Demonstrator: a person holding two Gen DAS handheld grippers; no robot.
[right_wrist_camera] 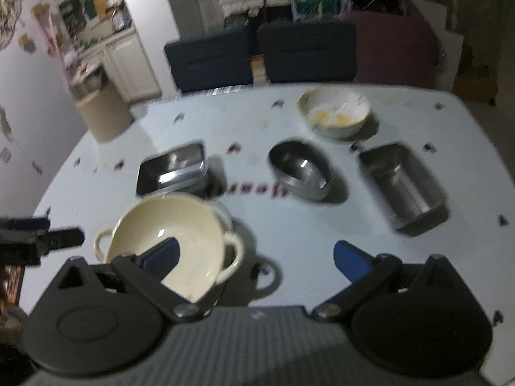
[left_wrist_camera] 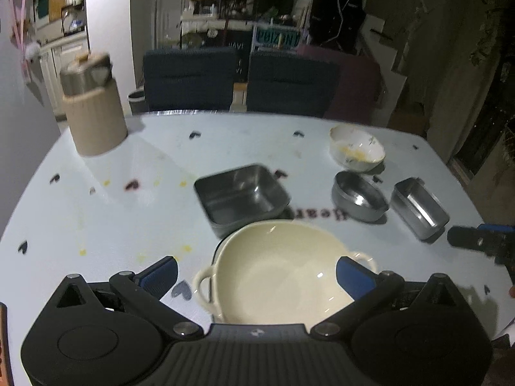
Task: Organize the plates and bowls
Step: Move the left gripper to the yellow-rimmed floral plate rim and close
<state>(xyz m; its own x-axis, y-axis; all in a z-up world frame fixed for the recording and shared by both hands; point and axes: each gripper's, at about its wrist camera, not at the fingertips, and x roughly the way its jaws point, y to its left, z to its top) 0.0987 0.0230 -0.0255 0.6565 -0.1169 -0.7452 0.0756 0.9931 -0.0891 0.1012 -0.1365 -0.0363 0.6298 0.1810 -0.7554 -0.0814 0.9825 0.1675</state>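
Left wrist: left gripper (left_wrist_camera: pixel 256 273) spread wide, empty, above cream two-handled bowl (left_wrist_camera: pixel 276 273) at 6 o'clock; square steel tray (left_wrist_camera: pixel 241 196) touching behind, 12 o'clock.

Right wrist: right gripper (right_wrist_camera: pixel 256 259) wide, empty; oval steel bowl (right_wrist_camera: pixel 301 170) at 12, soiled white bowl (right_wrist_camera: pixel 334 111) beyond. Between grabs, probably; next needs rim pinch.

Home dining area, dim light. Table (left_wrist_camera: pixel 96 212) under pale cloth printed with small hearts — food stains on it. Used dishes: white bowl (left_wrist_camera: pixel 356 152) with yellow residue, steel containers (left_wrist_camera: pixel 241 194). Two dark upholstered chairs (left_wrist_camera: pixel 190 77) at far edge. Behind — cluttered shelves (left_wrist_camera: pixel 201 9). Left doorway opens onto kitchen: white cabinets (right_wrist_camera: pixel 127 64), counter clutter.
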